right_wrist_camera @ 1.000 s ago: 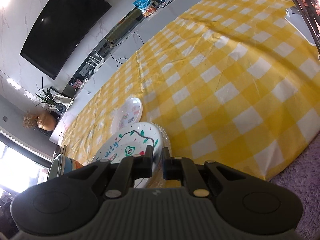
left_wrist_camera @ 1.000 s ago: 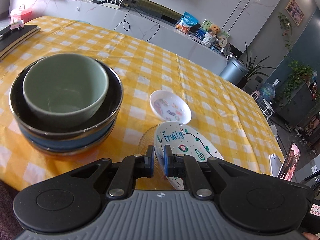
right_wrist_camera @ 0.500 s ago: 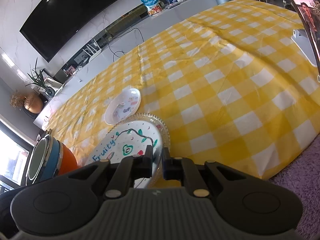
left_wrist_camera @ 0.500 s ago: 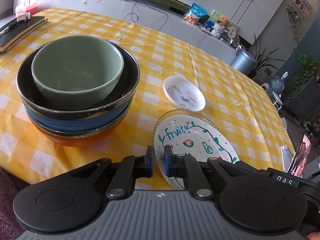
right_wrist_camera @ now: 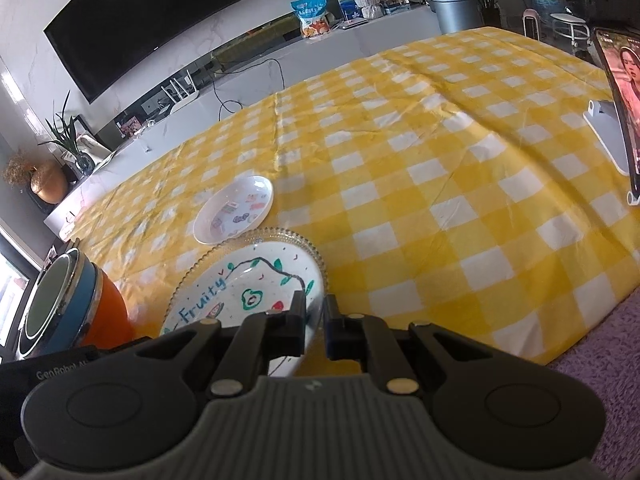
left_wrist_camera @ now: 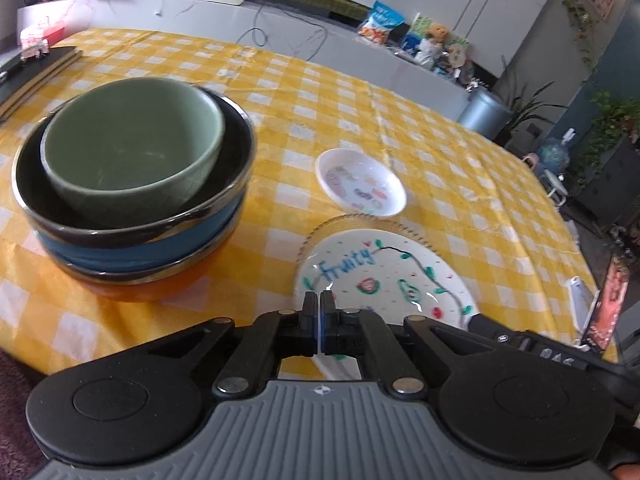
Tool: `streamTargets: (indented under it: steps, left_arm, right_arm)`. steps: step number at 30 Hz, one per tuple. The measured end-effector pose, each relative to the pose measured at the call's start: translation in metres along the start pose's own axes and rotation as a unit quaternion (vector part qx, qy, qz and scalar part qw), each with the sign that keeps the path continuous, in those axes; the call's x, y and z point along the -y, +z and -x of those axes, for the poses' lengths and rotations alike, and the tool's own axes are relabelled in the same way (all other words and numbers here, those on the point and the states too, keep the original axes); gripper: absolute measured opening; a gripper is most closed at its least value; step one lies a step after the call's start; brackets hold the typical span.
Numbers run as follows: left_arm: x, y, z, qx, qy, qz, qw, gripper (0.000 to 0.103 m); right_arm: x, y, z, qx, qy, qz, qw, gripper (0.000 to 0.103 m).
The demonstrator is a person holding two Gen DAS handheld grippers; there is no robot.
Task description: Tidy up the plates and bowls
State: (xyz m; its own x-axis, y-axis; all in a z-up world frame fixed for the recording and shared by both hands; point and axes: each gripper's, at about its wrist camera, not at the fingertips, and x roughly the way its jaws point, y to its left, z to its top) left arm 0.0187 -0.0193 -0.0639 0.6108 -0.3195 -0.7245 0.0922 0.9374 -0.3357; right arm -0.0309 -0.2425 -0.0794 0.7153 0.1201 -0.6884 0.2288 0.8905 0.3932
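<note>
Since the earlier frames: left gripper (left_wrist_camera: 319, 300) closed fully, jaws together with nothing visible between, tips over the near rim of the "Fruity" plate (left_wrist_camera: 384, 276). Plate round, glossy white, hand-painted, lying flat on a beaded clear glass plate (right_wrist_camera: 296, 240) on the yellow checked tablecloth (right_wrist_camera: 440, 184); lettering running toward the small white dish (left_wrist_camera: 360, 188). Right gripper (right_wrist_camera: 314, 304) clamped on the plate's near edge. Stacked glazed bowls (left_wrist_camera: 132, 184) beside.
</note>
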Motion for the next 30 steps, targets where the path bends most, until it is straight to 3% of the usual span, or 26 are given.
streamTargets:
  steps: [12, 15, 18, 19, 23, 25, 30]
  left_arm:
    - [0.003, -0.001, -0.003, 0.007, 0.015, -0.022, 0.9996, 0.004]
    - [0.006, -0.001, 0.001, 0.008, 0.021, -0.033, 0.9992, 0.016]
    - [0.008, 0.0, 0.006, 0.008, 0.026, -0.038, 0.9989, 0.022]
    - [0.007, 0.0, 0.007, 0.008, 0.03, -0.037, 0.9988, 0.024]
    - [0.004, -0.004, 0.012, -0.005, 0.033, -0.039, 0.9987, 0.026]
    - [0.001, -0.008, 0.013, -0.017, 0.029, -0.039, 0.9986, 0.026]
    - [-0.002, -0.015, 0.013, -0.039, 0.01, -0.036, 0.9985, 0.026]
  right_arm:
    - [-0.004, -0.002, -0.007, 0.01, -0.009, 0.02, 1.0, 0.006]
    - [-0.007, -0.001, -0.004, 0.02, -0.006, 0.031, 0.999, 0.008]
    - [-0.012, -0.002, 0.002, 0.033, -0.012, 0.051, 0.998, 0.014]
    - [-0.014, -0.003, 0.004, 0.037, -0.014, 0.058, 0.998, 0.021]
    - [-0.026, -0.011, 0.015, 0.045, -0.011, 0.1, 0.994, 0.027]
    - [-0.03, -0.016, 0.02, 0.046, -0.01, 0.116, 0.992, 0.036]
    - [-0.03, -0.023, 0.023, 0.025, -0.007, 0.113, 0.993, 0.041]
